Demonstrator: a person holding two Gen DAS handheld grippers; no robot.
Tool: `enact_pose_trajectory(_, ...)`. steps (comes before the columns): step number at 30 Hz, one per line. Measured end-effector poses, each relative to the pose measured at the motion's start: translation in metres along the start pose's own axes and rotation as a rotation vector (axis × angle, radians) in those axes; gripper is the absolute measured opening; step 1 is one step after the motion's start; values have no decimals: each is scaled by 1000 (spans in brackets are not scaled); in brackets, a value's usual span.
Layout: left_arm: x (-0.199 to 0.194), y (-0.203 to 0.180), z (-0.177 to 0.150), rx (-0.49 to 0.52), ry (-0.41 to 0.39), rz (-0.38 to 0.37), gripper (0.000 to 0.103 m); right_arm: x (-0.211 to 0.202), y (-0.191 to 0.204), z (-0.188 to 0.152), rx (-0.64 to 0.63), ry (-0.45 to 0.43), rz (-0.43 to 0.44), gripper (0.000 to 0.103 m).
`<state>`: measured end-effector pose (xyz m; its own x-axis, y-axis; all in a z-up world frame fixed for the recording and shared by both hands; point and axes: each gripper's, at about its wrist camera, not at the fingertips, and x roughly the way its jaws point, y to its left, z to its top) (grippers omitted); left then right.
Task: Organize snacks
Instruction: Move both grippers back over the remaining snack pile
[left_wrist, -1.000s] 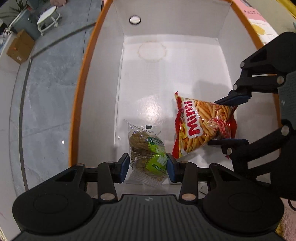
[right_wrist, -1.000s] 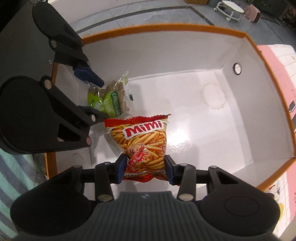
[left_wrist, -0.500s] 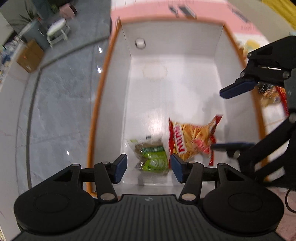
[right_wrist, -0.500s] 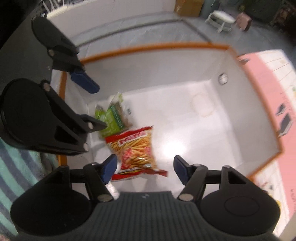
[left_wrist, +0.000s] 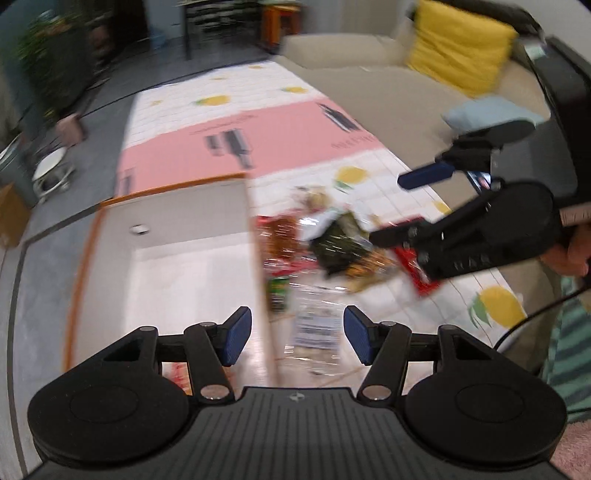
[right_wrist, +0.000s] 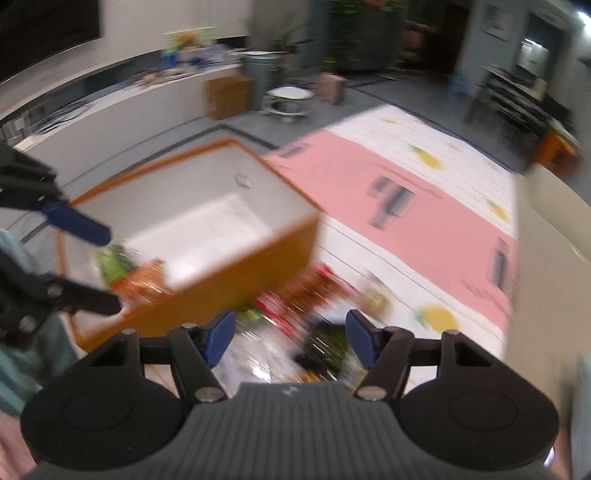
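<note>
Snack packets lie heaped and blurred on the mat ahead of both empty, spread grippers; orientation unreadable. Orange-rimmed box stands to their left.

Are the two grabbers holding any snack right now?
No. The left gripper and the right gripper are both open with nothing between their fingers, above the blurry snack pile beside the box.

Matte black left hand-held gripper and right hand-held gripper: ribbed housing, round side discs, silver screws, blue pads. Bare skin, seemingly fingers, behind; thin black cable.
</note>
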<state>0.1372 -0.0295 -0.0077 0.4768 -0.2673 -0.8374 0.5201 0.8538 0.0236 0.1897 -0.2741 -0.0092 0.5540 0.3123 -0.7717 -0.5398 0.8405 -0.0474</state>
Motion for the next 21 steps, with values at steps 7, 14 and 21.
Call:
enact_pose_trajectory(7, 81, -50, -3, 162, 177, 22, 70, 16, -38, -75, 155, 72, -125, 65)
enact_pose_trajectory(14, 135, -40, 2, 140, 361, 7, 76, 44, -71, -130, 404, 154, -107, 77)
enact_pose_trajectory(21, 166, -42, 19, 120, 485, 47, 81, 75, -73, -133, 427, 178, -102, 90)
